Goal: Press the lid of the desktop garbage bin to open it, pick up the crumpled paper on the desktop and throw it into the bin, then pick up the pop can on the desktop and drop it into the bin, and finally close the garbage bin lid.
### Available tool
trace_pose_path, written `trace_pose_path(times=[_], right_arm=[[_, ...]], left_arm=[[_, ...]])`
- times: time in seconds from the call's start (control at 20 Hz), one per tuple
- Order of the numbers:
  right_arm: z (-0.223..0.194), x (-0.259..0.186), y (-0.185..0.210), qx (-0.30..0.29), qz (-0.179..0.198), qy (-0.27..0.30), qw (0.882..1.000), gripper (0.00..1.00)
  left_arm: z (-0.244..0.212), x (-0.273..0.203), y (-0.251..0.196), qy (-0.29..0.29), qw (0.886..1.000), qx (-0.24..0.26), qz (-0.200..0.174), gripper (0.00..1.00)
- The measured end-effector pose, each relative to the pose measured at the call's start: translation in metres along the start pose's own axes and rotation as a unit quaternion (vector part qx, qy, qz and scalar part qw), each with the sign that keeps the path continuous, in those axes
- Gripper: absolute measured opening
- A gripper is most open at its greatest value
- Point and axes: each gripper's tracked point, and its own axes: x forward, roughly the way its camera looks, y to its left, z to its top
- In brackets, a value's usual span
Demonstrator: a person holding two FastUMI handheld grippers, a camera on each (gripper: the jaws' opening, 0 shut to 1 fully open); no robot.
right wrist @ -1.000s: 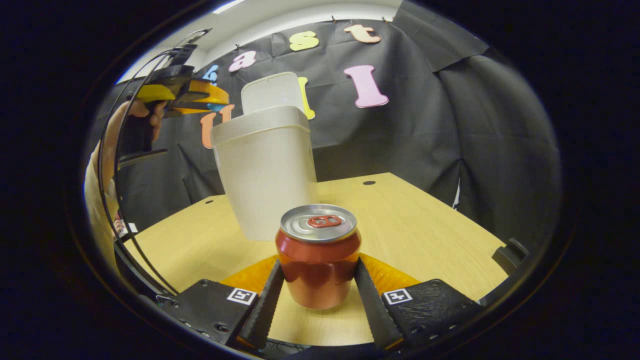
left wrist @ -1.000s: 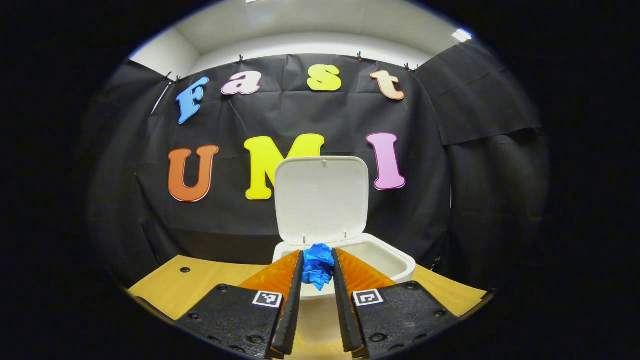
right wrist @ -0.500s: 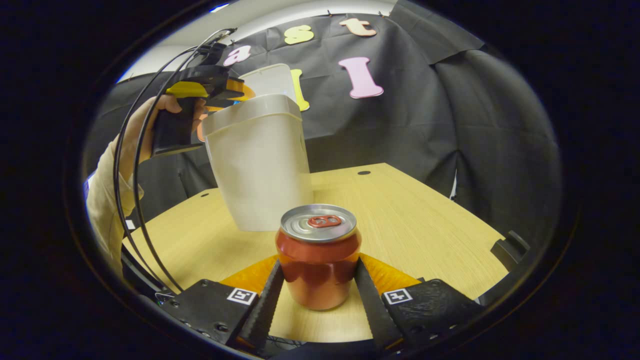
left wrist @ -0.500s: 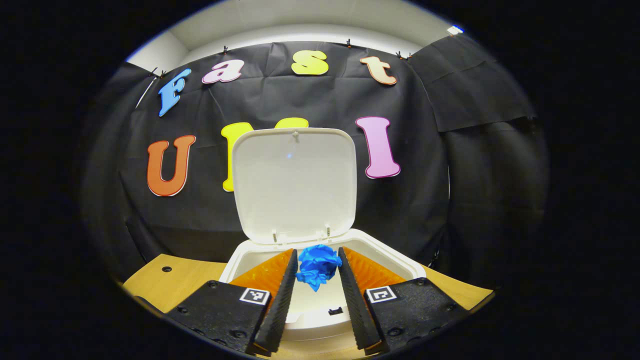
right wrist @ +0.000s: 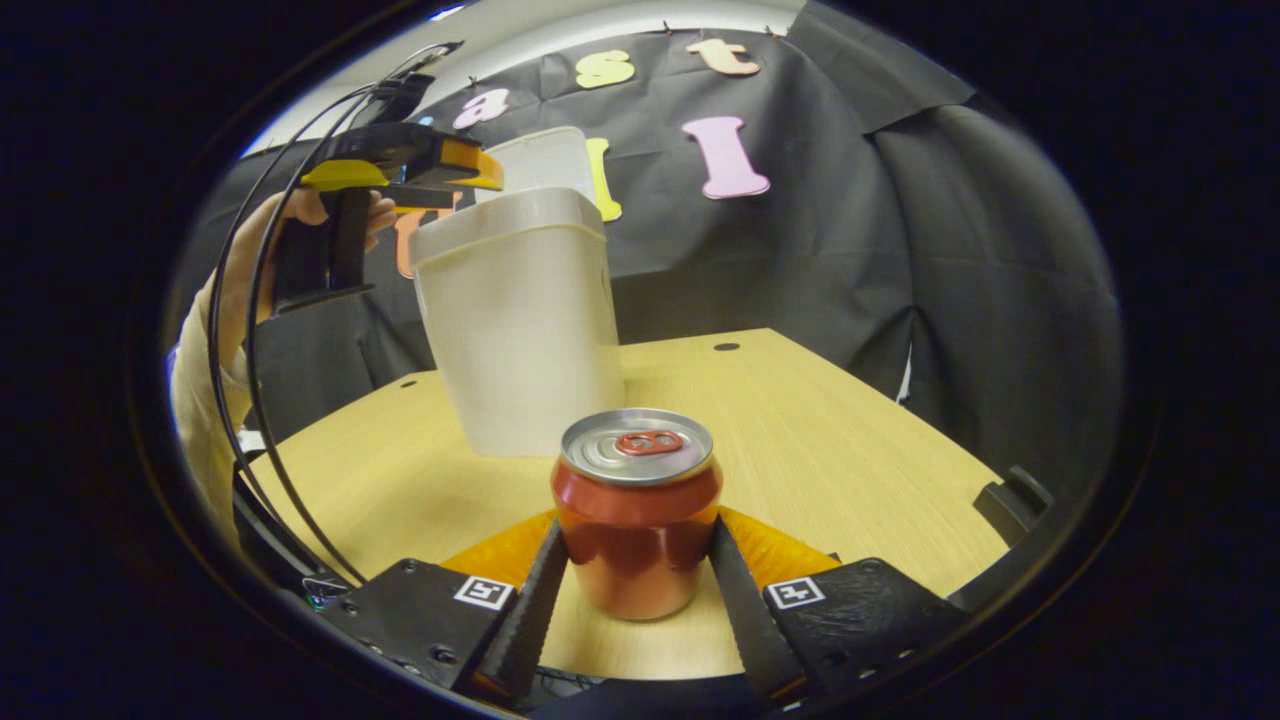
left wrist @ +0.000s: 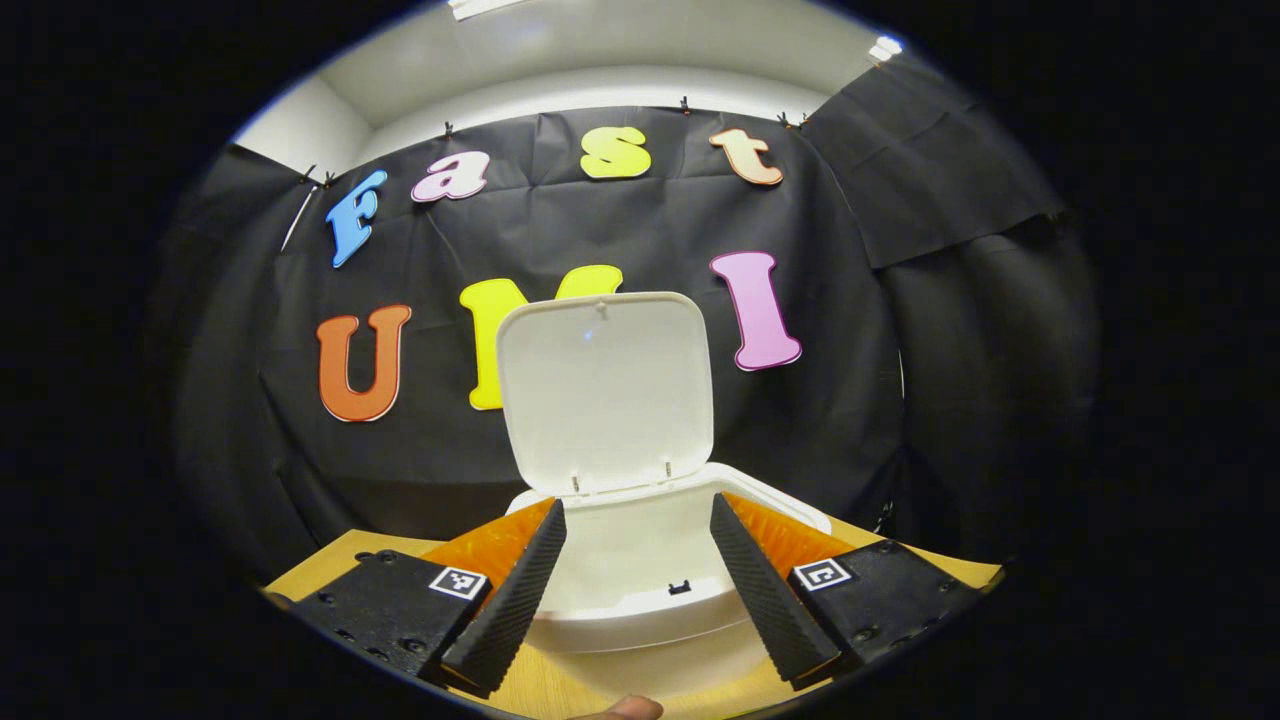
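Note:
The white bin [left wrist: 640, 612] stands with its lid [left wrist: 605, 390] raised upright at the back. My left gripper [left wrist: 636, 503] hovers open over the bin's mouth with nothing between its fingers. In the right gripper view the red pop can [right wrist: 637, 520] stands upright with its silver top showing, and my right gripper [right wrist: 637, 532] is shut on its sides just above the wooden table [right wrist: 820, 440]. Behind the can are the bin [right wrist: 520, 330], its lid [right wrist: 545, 160], and the left gripper [right wrist: 470, 175] held by a hand [right wrist: 300, 215] above the bin's rim.
Black cables [right wrist: 240, 330] loop down from the left gripper at the left side. The table [left wrist: 330, 565] has small round holes near its far edge [right wrist: 727, 347]. A black clamp [right wrist: 1010, 500] sits at the table's right edge. A fingertip [left wrist: 625, 708] shows at the bottom.
My left gripper opened over the bin and the blue crumpled paper is gone from between its fingers. The gripper pulled back slightly. The right gripper stays shut on the can.

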Motion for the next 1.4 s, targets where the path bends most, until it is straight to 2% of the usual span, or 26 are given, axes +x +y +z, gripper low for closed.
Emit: trace_pose_path(times=[0.3, 0.4, 0.6, 0.75, 0.85, 0.95, 1.1, 1.4], right_arm=[[0.008, -0.013, 0.01, -0.042, 0.004, -0.016, 0.999, 0.77], [0.021, -0.018, 0.014, -0.05, 0.009, -0.023, 0.998, 0.73], [0.052, -0.028, 0.025, -0.068, 0.016, -0.047, 0.996, 0.73], [0.069, -0.03, 0.037, -0.074, 0.023, -0.056, 0.995, 0.73], [0.083, -0.03, 0.042, -0.081, 0.021, -0.062, 0.995, 0.7], [0.099, -0.029, 0.047, -0.084, 0.02, -0.068, 0.994, 0.66], [0.136, -0.031, 0.056, -0.08, 0.024, -0.095, 0.992, 0.66], [0.205, -0.037, 0.075, -0.089, 0.022, -0.15, 0.984, 0.66]], left_arm=[[-0.024, -0.047, 0.045, 0.018, 0.999, 0.004, 0.039, 0.95], [-0.044, -0.064, 0.061, 0.03, 0.998, -0.004, 0.053, 0.95], [-0.085, -0.097, 0.094, 0.055, 0.994, -0.013, 0.099, 0.95], [-0.112, -0.116, 0.105, 0.068, 0.99, -0.042, 0.114, 0.96], [-0.12, -0.127, 0.12, 0.059, 0.988, -0.031, 0.138, 0.95], [-0.138, -0.133, 0.13, 0.074, 0.985, -0.03, 0.156, 0.95], [-0.15, -0.138, 0.13, 0.078, 0.985, -0.059, 0.144, 0.95], [-0.177, -0.147, 0.14, 0.096, 0.982, -0.074, 0.146, 0.95]])
